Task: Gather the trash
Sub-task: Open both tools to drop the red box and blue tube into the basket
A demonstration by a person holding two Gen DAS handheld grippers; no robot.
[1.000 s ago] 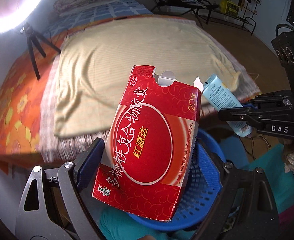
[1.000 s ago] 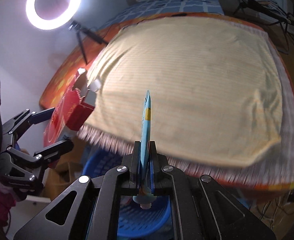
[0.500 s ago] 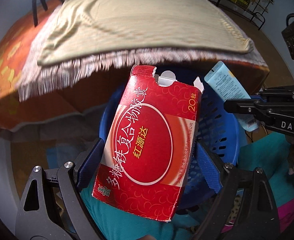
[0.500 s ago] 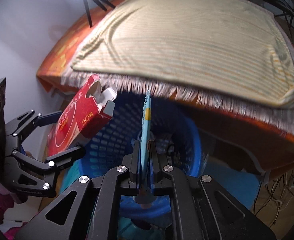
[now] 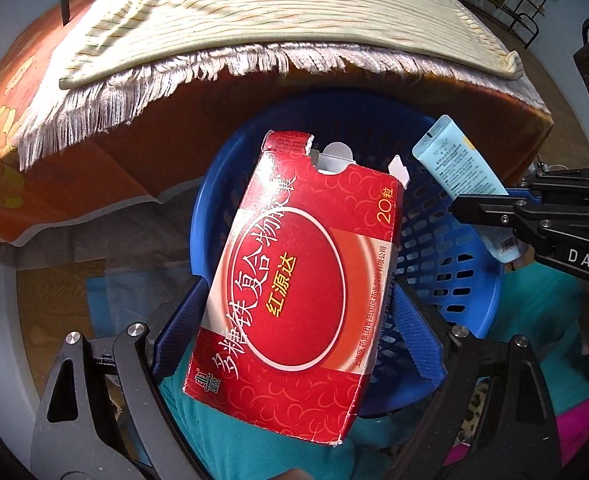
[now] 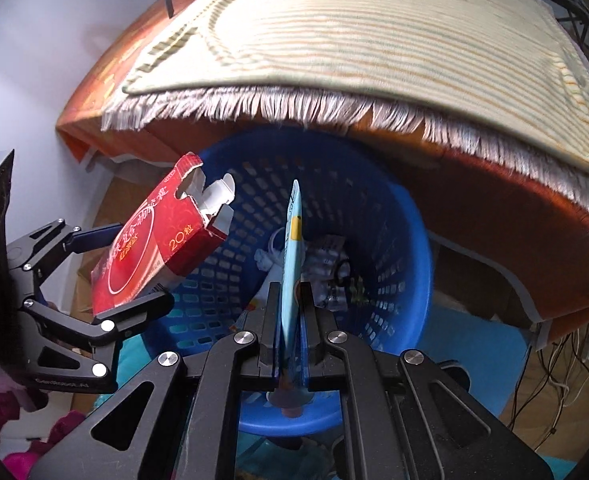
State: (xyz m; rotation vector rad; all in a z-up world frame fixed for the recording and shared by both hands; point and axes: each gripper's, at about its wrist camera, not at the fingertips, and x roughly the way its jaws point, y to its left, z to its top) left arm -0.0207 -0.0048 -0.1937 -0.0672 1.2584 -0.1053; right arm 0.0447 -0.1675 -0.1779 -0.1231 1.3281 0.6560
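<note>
There are two grippers, and each one holds one piece of trash. The left gripper (image 5: 298, 320) squeezes one red box (image 5: 298, 280) between its two blue pads (image 5: 182, 320). The box is tilted, and its torn top flap is open. In the right view the same box (image 6: 154, 248) hangs over the left rim of the basket. The right gripper (image 6: 288, 328) pinches one thin blue tube (image 6: 292, 264) tight between its two fingers. The tube stands up on its edge, with its cap end low, behind the fingers. In the left view that tube (image 5: 458, 172) sticks up from the right gripper (image 5: 494, 216) over the right rim of the basket. There is one blue basket (image 6: 398, 240) with many small holes in its wall. It sits on the floor, just under the front edge of the bed. Both the box and the tube are in the air above the basket's open mouth, near each other but not touching. Down in the basket lie some white scraps (image 6: 326, 260), but they are too jumbled to count. One striped cream blanket (image 6: 374, 32) covers the bed, and its white fringe (image 6: 278, 108) hangs over the front edge. Under it is one orange sheet (image 5: 54, 168).
</note>
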